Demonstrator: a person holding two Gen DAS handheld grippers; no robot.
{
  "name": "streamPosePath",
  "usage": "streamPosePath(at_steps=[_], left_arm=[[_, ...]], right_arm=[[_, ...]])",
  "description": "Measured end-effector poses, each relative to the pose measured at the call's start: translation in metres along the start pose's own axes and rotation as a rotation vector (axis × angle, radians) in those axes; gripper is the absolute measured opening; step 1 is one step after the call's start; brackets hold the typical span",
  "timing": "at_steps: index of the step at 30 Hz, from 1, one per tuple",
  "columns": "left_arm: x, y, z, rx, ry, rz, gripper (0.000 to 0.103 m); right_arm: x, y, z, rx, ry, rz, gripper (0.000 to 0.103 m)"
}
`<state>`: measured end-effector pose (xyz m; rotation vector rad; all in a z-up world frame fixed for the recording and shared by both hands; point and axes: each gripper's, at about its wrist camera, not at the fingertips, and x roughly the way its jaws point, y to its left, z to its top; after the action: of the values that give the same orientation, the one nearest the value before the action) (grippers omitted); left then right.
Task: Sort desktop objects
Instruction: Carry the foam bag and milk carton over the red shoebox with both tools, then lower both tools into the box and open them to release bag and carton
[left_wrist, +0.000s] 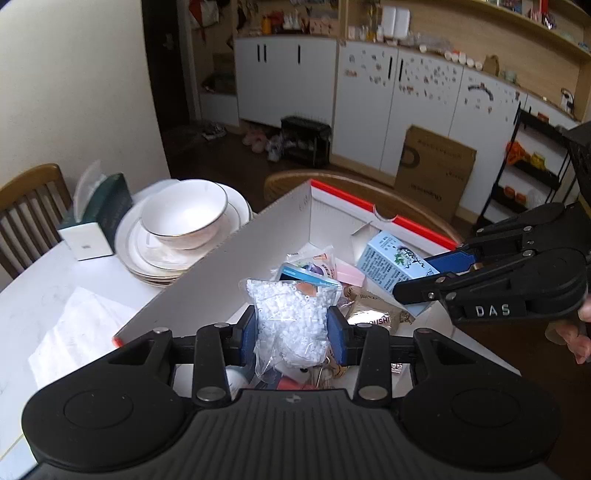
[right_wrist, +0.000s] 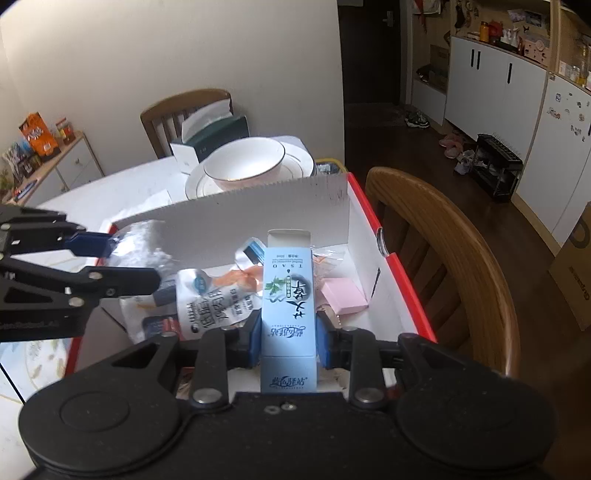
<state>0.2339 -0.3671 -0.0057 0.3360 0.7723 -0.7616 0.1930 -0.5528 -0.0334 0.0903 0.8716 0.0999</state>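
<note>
Up close, the left gripper (left_wrist: 291, 328) pinches a clear bag of white beads (left_wrist: 286, 317), and the right gripper (right_wrist: 288, 341) clamps a light blue carton (right_wrist: 288, 295), both over the cluttered white box (right_wrist: 266, 206). Beyond it, a bowl (right_wrist: 243, 162) sits on stacked plates (left_wrist: 147, 258).

Two grippers are showing, the left gripper (left_wrist: 291, 328) and right gripper (right_wrist: 288, 341); one white box (left_wrist: 221, 266) is sitting at twelve o'clock, one bowl (left_wrist: 184, 214) at ten, two wooden chairs (right_wrist: 443, 240)
</note>
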Motion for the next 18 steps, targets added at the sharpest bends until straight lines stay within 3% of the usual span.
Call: streamPosePath(at_steps=[11,18], left_arm=[[0.048,-0.012,0.015,0.074,0.091,-0.019,0.038],[0.07,-0.011,0.016,0.067,0.157,-0.027,0.038]], right_arm=[[0.039,-0.02,0.002,0.012,0.088,-0.033,0.028],[0.052,-0.023,-0.002,0.009,0.118,-0.045,0.029]])
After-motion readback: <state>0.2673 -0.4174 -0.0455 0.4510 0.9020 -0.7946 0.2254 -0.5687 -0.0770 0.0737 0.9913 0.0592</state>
